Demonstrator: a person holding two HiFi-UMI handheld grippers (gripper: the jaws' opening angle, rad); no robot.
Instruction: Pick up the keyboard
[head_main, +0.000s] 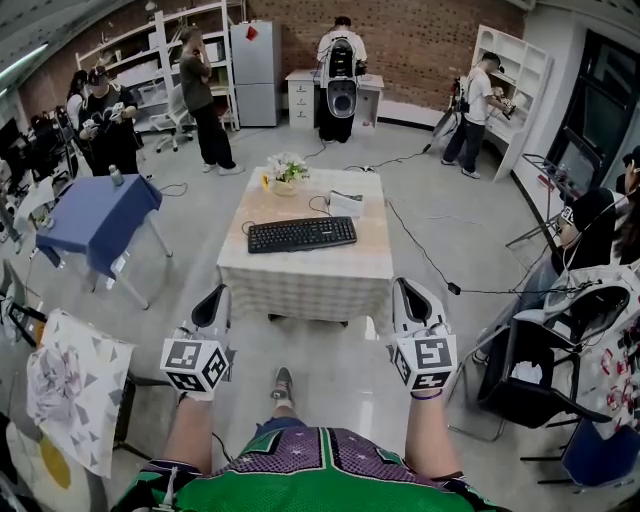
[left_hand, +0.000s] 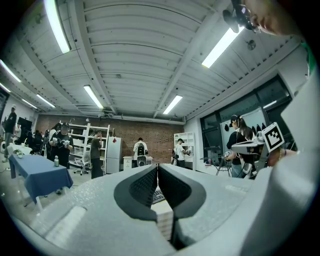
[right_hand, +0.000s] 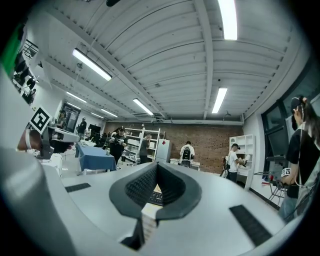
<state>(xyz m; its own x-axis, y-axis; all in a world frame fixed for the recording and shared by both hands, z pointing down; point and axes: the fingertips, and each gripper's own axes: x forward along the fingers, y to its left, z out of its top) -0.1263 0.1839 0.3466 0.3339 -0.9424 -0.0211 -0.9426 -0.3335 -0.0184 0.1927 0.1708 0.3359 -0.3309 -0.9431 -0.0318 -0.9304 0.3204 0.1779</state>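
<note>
My right gripper (right_hand: 157, 165) holds its grey jaws shut, black ribbed pads meeting at the tips with nothing between them. Through the gap beneath I see a black computer keyboard (right_hand: 155, 197) on a pale cloth-covered table (right_hand: 149, 216).

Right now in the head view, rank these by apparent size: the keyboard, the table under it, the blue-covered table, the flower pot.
Largest to smallest:
1. checked-cloth table
2. blue-covered table
3. keyboard
4. flower pot
The two tables stand about equally far from the camera, so their order seems safe.
</note>
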